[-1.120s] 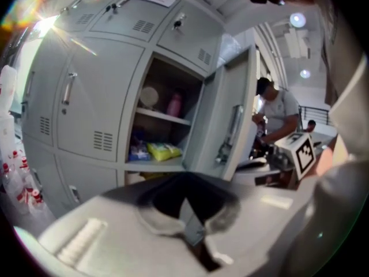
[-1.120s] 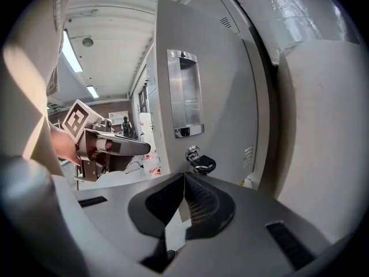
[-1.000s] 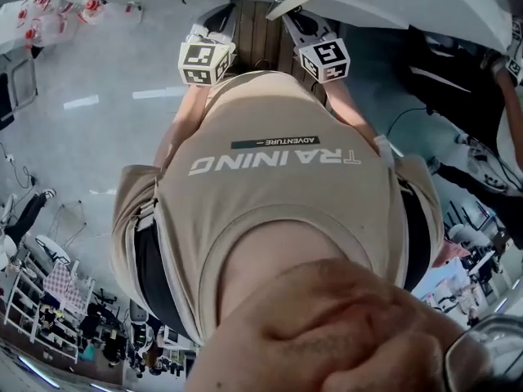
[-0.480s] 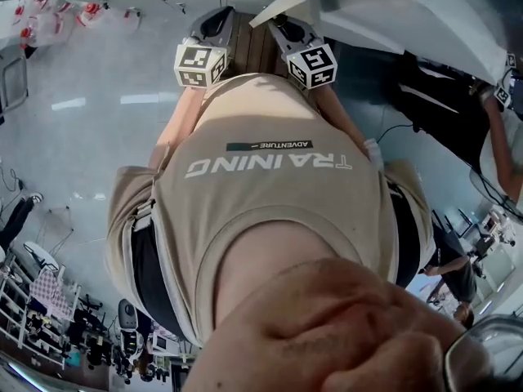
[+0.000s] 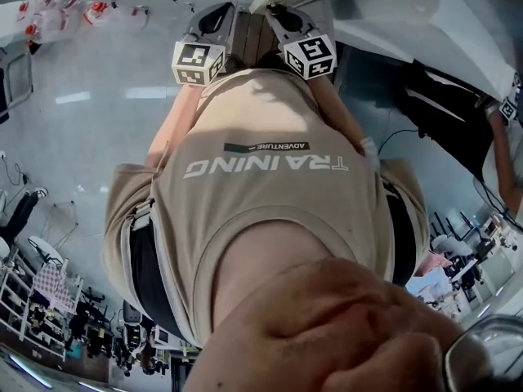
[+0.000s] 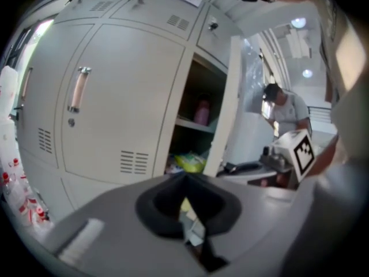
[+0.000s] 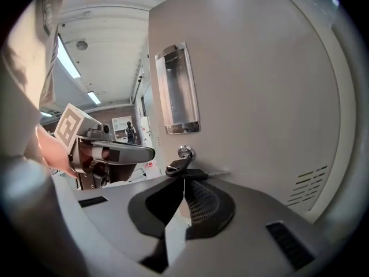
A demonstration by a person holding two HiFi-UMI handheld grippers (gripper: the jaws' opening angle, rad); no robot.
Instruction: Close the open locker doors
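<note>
Head view shows both grippers farther forward than a second ago. Left gripper (image 6: 185,178), jaws together and empty, faces the open locker (image 6: 199,126). Right gripper (image 7: 184,183), jaws also together on nothing, is close to the outer face of the door (image 7: 259,97), near its key (image 7: 180,165). The closing push looks about to start.

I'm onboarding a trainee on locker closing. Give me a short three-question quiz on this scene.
1. True or false: the open locker in the left gripper view has empty shelves.
2. What sits in the lock of the door facing the right gripper? A: key; B: padlock; C: nothing.
3. Fill in: the left gripper's jaws are ____.
Key: 1 false; 2 A; 3 together.
</note>
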